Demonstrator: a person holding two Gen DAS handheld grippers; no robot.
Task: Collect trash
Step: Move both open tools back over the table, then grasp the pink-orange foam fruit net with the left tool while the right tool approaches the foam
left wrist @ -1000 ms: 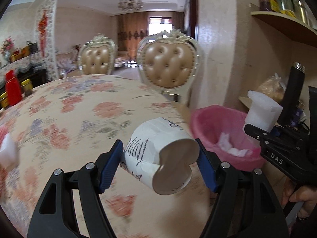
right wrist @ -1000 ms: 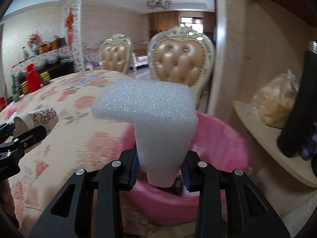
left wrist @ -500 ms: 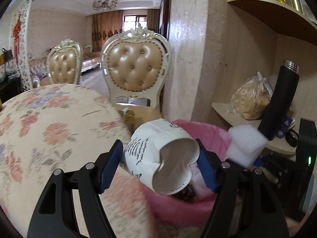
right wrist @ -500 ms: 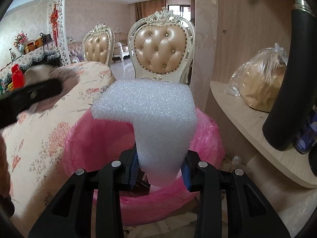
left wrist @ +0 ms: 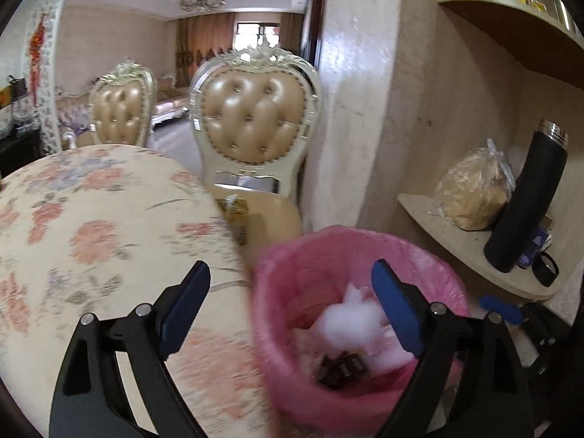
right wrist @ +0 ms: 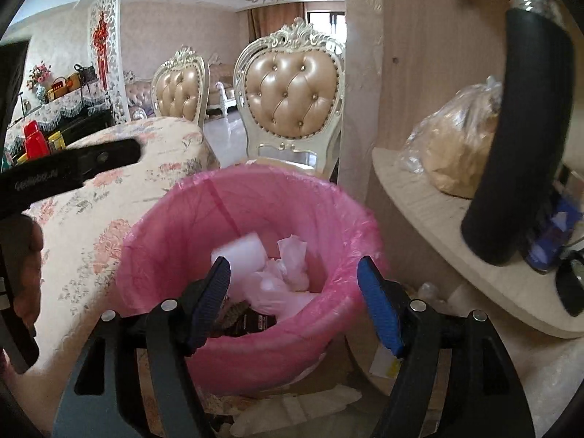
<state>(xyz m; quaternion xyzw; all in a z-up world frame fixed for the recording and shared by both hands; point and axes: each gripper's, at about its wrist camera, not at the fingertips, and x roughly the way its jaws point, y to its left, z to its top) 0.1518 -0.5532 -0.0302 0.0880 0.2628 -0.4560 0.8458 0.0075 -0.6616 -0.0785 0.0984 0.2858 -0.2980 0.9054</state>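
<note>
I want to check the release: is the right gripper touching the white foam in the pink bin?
Apart. The right wrist view shows the right gripper with its jaws just opened and nothing between them, and the white foam lying below in the pink bin.

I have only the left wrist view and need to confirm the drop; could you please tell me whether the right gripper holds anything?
Observer: No; the right gripper has just been opening its jaws, and nothing is between them.
Operator: Is the white blur in the bin foam?
Observer: Yes, a white foam block lies in the pink-lined bin beside crumpled white paper.
Operator: Is anything on the floor?
Observer: Pale scraps lie on the floor in front of the bin.
</note>
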